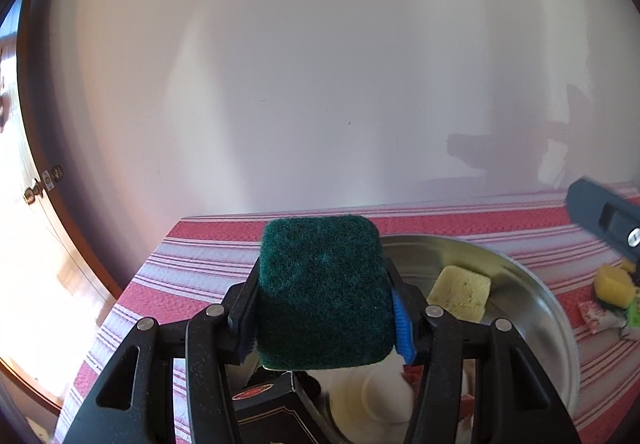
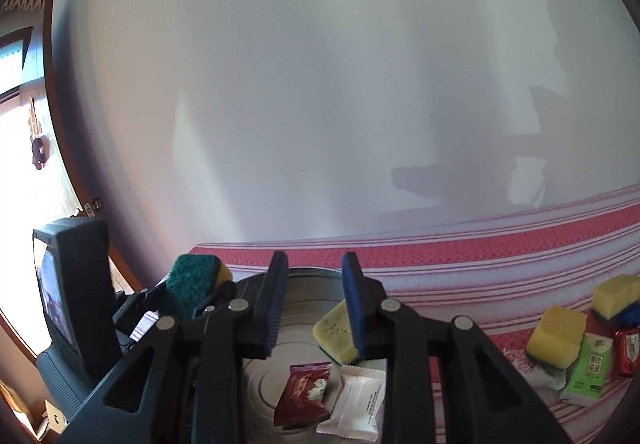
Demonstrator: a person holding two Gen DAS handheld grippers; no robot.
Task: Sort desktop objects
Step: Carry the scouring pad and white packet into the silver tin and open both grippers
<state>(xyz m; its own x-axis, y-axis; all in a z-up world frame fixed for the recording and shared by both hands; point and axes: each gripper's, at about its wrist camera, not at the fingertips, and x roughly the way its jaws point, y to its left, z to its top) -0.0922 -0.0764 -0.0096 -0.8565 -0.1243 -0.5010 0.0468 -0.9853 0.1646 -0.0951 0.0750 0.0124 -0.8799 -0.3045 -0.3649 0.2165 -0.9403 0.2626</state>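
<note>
My left gripper (image 1: 322,298) is shut on a green-and-yellow scouring sponge (image 1: 324,292) and holds it above the round metal tray (image 1: 532,292). The held sponge also shows in the right wrist view (image 2: 194,282), at the left. A yellow sponge (image 1: 460,294) lies in the tray, also seen in the right wrist view (image 2: 336,332). My right gripper (image 2: 314,272) is open and empty above the tray (image 2: 304,284). Below it in the tray lie a red snack packet (image 2: 304,392) and a white packet (image 2: 358,400).
On the red striped tablecloth (image 2: 480,256) to the right of the tray lie two yellow sponges (image 2: 556,336), (image 2: 616,294), a green packet (image 2: 590,368), a red packet (image 2: 626,350) and a white wrapper. A white wall stands behind the table. A dark box (image 1: 276,408) sits under my left gripper.
</note>
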